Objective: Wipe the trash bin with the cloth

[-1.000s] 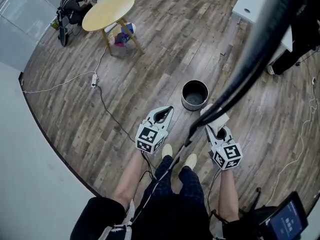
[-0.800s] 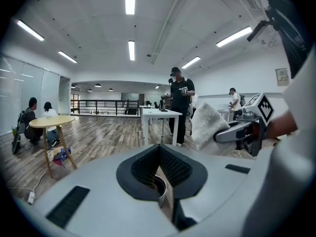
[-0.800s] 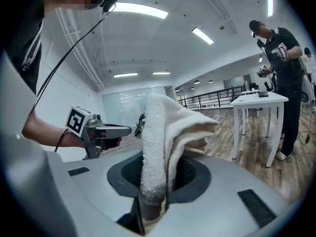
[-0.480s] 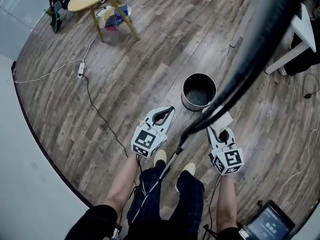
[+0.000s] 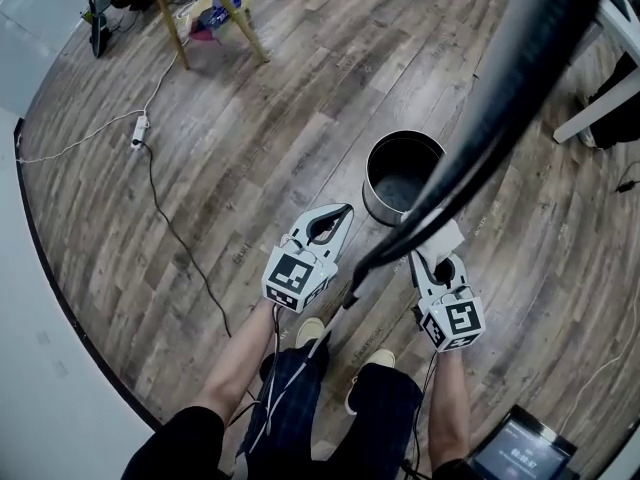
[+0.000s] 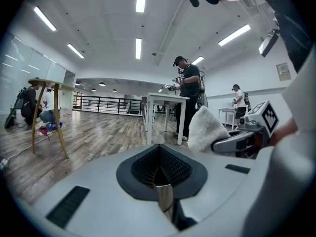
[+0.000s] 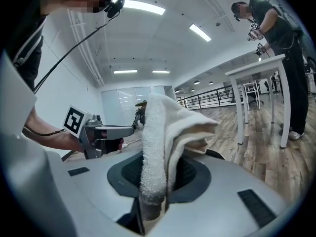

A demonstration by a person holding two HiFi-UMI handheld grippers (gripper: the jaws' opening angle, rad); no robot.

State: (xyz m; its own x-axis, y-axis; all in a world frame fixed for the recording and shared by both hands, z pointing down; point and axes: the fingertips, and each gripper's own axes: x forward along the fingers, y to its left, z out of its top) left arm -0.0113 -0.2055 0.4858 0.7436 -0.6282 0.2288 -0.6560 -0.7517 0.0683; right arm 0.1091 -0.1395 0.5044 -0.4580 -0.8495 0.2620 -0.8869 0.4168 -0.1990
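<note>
A round metal trash bin [image 5: 403, 176] stands open-topped on the wood floor, just ahead of both grippers. My right gripper [image 5: 438, 249] is shut on a white cloth [image 5: 446, 236], which pokes up from between its jaws [image 7: 165, 137], a short way from the bin's near rim. My left gripper [image 5: 342, 213] is shut with nothing in it, to the left of the bin. In the left gripper view the cloth [image 6: 206, 129] and the right gripper [image 6: 245, 138] show at the right. The bin is outside both gripper views.
A thick black cable [image 5: 500, 98] crosses the head view over the bin's right side. A wooden table [image 5: 185, 8] stands at the far left, with a power strip [image 5: 138, 128] and cord near it. A white table [image 6: 165, 115] with a person beside it stands ahead.
The view has shifted forward: the bin looks larger and nearer to both grippers, and the wooden table has slid to the top edge. Both grippers hold as before.
</note>
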